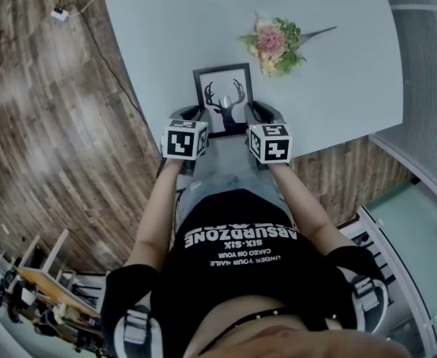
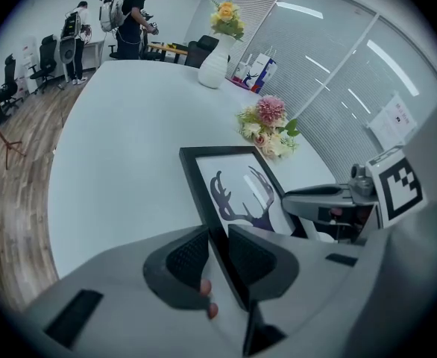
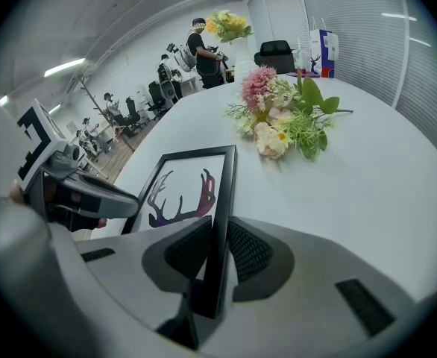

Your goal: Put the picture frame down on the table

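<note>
Table [image 1: 166, 28]: pale, wide top.
Picture frame [image 1: 224, 95]: black, antler print, at the table's near edge, 7 o'clock of the flowers [image 1: 272, 45]. Whether it rests on the top cannot be told.
Left tongs [image 2: 218, 256]: clamped on the frame's left edge.
Right tongs [image 3: 220, 252]: clamped on its right edge.
Risk: if one side lets go first, the frame may swing and knock a corner, or slide off the near edge.

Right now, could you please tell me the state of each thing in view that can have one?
picture frame: gripped at both side edges over the table, not released.
left gripper: shut on the frame's left edge.
right gripper: shut on the frame's right edge.
flower bouquet: lying on its side on the table, beyond the frame.
white vase: upright, holding flowers.
</note>
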### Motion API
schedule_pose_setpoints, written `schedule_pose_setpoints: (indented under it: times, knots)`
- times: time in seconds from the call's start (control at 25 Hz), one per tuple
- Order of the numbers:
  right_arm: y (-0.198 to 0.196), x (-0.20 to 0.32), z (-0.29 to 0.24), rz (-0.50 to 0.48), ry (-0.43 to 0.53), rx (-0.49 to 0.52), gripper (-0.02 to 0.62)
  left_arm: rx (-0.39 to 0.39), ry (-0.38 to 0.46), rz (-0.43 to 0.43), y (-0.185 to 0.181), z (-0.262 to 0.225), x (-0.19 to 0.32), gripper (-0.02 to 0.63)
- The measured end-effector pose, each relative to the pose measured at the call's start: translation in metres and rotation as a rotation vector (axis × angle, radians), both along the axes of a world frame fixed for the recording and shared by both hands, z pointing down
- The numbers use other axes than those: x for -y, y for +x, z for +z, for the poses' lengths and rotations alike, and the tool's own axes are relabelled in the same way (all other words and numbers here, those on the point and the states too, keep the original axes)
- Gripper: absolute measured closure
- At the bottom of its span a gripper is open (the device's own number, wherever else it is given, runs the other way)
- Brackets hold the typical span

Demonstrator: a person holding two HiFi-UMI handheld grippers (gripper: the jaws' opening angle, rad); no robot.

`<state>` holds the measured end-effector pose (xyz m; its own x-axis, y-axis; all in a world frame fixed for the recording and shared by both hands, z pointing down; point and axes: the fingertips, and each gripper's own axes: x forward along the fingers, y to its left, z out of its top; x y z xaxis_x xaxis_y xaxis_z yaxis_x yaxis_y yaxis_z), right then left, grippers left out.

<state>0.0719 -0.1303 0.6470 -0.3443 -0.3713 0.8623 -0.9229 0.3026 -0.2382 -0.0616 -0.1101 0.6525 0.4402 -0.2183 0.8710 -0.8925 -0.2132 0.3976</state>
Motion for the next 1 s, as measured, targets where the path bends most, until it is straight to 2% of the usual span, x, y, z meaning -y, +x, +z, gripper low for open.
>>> schedule_pose_setpoints:
  times: [0.44, 0.52, 0.6, 0.76, 1.0]
  knots:
    - [-0.002, 0.0, 0.001, -0.029, -0.014, 0.005, 0.508, -0.001, 0.01, 0.011, 0.001, 0.0, 0.0, 0.518]
    - [-0.002, 0.001, 0.001, -0.036, -0.004, -0.003, 0.506, 0.01, 0.026, 0.018, 0.002, 0.0, 0.001, 0.518]
    - [-0.002, 0.002, -0.002, -0.041, 0.012, -0.01, 0.478, 0.024, 0.046, 0.015, 0.002, -0.002, 0.003, 0.514]
    - [-0.004, 0.008, -0.017, -0.025, 0.055, 0.0, 0.477, 0.045, 0.102, 0.013, 0.001, -0.02, 0.01, 0.494]
    - [-0.007, 0.016, -0.058, -0.001, 0.173, 0.05, 0.572, 0.061, 0.24, 0.012, -0.001, -0.06, 0.02, 0.495]
